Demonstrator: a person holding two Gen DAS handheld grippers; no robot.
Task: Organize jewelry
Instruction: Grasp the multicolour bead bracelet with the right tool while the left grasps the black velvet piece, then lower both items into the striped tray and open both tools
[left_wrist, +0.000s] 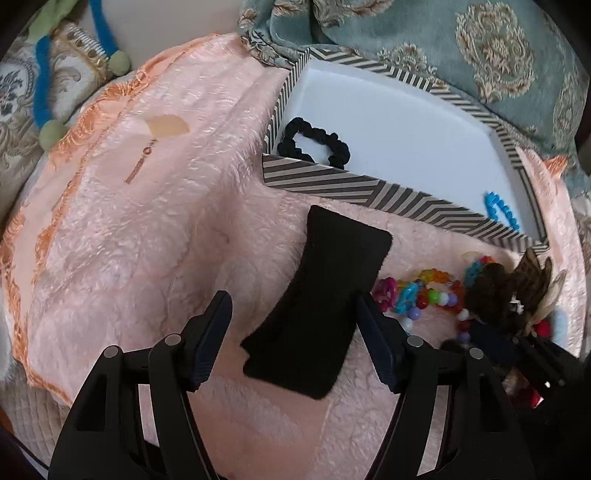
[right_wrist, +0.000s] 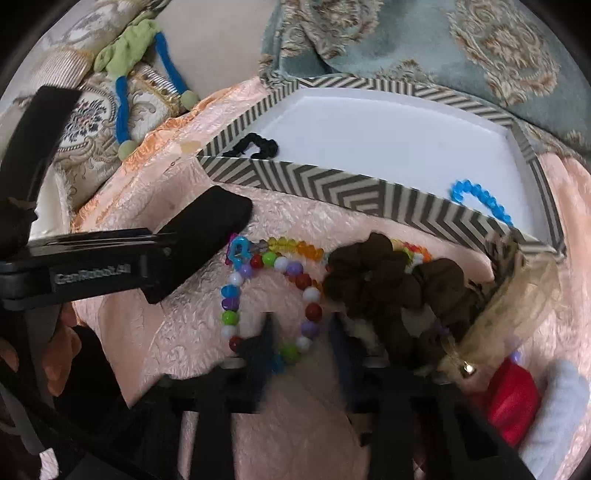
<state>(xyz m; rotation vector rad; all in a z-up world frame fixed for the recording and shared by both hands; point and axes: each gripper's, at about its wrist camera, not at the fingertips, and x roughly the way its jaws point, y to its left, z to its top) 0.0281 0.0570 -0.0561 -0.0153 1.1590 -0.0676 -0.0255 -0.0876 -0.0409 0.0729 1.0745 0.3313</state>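
Your left gripper (left_wrist: 291, 317) had its jaws spread wide, hanging over the pink fuzzy blanket (left_wrist: 155, 236) with a flat black fabric piece (left_wrist: 317, 310) lying between the fingers. The right finger looked close to its edge, maybe touching, but nothing was pinched.

Your right gripper (right_wrist: 301, 339) was down low by the jewelry pile, jaws apart, and the bead loop ran right through the gap between them. It was blurry there, so I couldn't tell if either finger was actually touching the beads.

The jewelry itself: a multicolored beaded necklace (right_wrist: 273, 280) lay on the blanket just in front of the box, round beads in red, white, purple, green and blue, plus a stretch of clear orange and yellow ones and a bright blue and pink charm bit at the top left. Right beside it, overlapping its right side, sat a dark brown scrunchie (right_wrist: 384, 284), all ruffled. A tan, leopard-looking fabric bow (right_wrist: 495, 295) leaned against the box's corner, with something red (right_wrist: 511, 402) and something pale blue (right_wrist: 561, 398) near it.

The chevron-striped box (right_wrist: 332, 184) had a plain white inside. A black scrunchie (left_wrist: 314, 140) was tucked in its left near corner, and a bright blue bead bracelet (right_wrist: 480, 199) sat well apart from it, at the right end against the near wall.
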